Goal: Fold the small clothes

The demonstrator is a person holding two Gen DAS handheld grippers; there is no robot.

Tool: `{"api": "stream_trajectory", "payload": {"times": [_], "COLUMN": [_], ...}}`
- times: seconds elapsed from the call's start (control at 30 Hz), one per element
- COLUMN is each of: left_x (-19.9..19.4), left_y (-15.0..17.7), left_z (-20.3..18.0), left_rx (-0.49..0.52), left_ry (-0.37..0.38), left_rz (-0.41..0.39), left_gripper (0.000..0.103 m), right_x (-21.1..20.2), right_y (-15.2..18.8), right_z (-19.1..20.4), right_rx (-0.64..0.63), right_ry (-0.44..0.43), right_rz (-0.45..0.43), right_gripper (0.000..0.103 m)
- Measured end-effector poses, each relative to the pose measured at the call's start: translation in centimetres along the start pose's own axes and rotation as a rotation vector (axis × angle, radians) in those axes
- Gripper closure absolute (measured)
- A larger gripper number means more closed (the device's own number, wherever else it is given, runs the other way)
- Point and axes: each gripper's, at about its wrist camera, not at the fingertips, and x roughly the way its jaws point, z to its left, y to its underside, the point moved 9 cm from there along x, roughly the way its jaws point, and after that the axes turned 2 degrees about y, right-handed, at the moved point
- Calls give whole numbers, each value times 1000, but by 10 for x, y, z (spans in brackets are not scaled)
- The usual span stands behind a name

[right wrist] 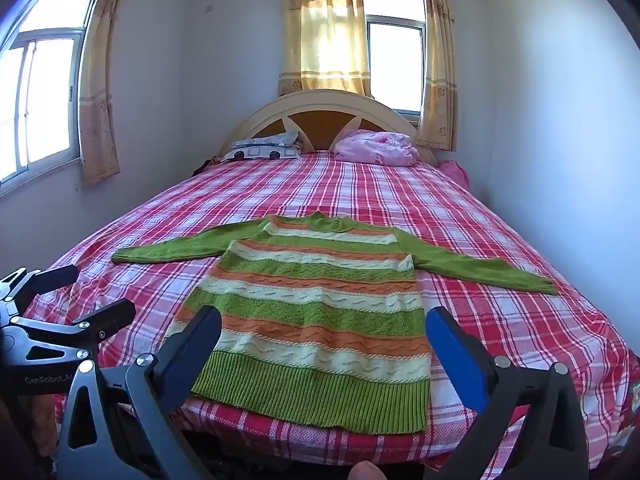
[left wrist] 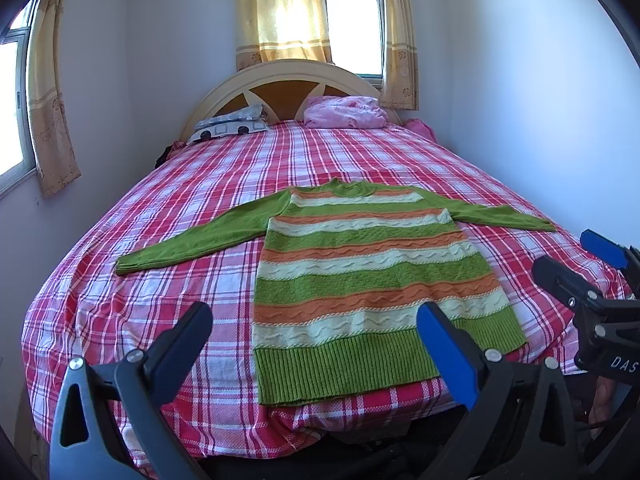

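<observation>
— Where's the sweater [left wrist: 360,280]?
— Flat on the bed [left wrist: 160,208], hem at six o'clock, unfolded.
— Claws?
— Left gripper [left wrist: 316,340] and right gripper [right wrist: 324,340] both spread apart, empty. Next, probably pinch a sleeve.

The knitted sweater [right wrist: 316,312] looks woolly and ribbed at its hem, the plaid bedsheet [right wrist: 500,320] is matt woven cloth, and the headboard [right wrist: 320,106] is smooth painted wood.

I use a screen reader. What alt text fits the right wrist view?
A green, orange and cream striped sweater lies flat, sleeves spread, on a red plaid bed. The right gripper hovers open near its hem, the left gripper at the left edge.
</observation>
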Motion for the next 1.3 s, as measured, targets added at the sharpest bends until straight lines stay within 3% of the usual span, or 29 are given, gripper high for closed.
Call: {"api": "stream_trajectory", "payload": {"times": [1.3], "left_x": [2], "left_y": [-2], "left_z": [9], "left_rx": [-23], "left_ry": [-7], "left_rz": [2], "left_gripper": [0], "right_x": [5], "right_y": [6], "right_z": [1], "right_rx": [5], "right_ry": [-4], "right_rz": [29], "right_gripper": [1]}}
